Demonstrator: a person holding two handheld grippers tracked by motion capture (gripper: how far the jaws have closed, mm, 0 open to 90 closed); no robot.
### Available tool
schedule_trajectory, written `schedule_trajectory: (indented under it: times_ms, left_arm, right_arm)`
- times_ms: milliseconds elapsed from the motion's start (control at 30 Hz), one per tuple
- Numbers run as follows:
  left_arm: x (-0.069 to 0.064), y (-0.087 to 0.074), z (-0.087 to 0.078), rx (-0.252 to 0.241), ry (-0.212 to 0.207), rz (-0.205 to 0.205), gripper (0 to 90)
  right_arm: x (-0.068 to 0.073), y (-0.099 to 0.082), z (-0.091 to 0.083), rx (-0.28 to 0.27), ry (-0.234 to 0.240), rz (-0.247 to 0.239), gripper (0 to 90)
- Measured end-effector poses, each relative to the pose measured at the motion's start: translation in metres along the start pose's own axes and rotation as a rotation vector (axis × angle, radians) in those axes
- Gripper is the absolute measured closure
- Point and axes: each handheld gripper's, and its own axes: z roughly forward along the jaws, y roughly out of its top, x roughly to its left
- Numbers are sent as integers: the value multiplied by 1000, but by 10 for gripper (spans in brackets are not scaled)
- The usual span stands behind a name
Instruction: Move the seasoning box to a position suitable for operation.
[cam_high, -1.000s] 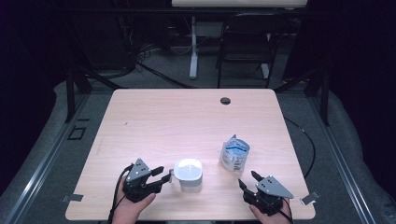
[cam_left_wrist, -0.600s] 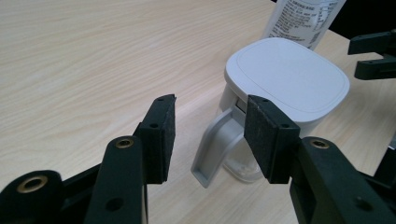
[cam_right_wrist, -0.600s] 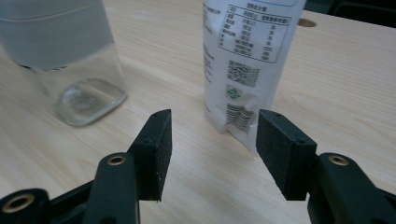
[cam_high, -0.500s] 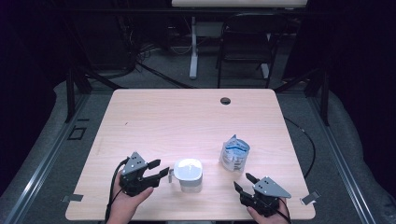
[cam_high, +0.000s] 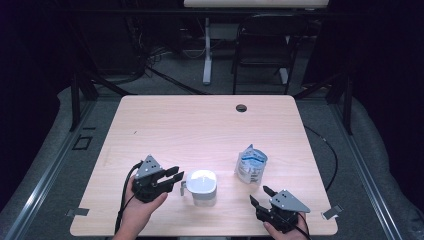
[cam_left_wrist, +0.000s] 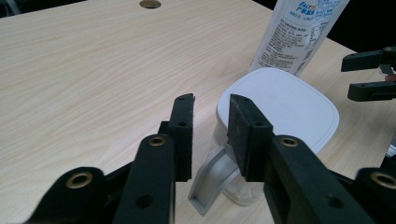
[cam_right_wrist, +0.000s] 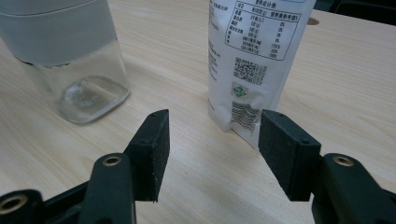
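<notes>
One lidded clear jug and one white pouch stand on the table — two tongs work there. The left tongs have just been closing, a narrow gap remaining above the jug's grey handle, with no contact visible. The right tongs gape apart, the pouch just ahead — its fine print, barcode and QR code are unreadable.
</notes>
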Motion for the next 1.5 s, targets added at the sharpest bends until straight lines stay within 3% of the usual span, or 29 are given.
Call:
schedule_trajectory:
  times_ms: [400, 633, 933, 1133, 1500]
  left_arm:
    - [2, 4, 3, 0, -38, -5, 895]
    - [0, 3, 6, 5, -60, -6, 900]
    - [-8, 3, 11, 32, -74, 22, 900]
    - [-10, 2, 13, 51, -75, 31, 900]
    - [-11, 0, 16, 49, -65, 36, 900]
  right_arm:
    - [3, 1, -1, 6, 3, -11, 440]
    - [2, 2, -2, 9, 8, -13, 475]
    - [3, 2, -2, 20, 0, -12, 483]
    - [2, 2, -2, 24, 18, -10, 550]
    - [4, 8, -5, 8, 67, -23, 751]
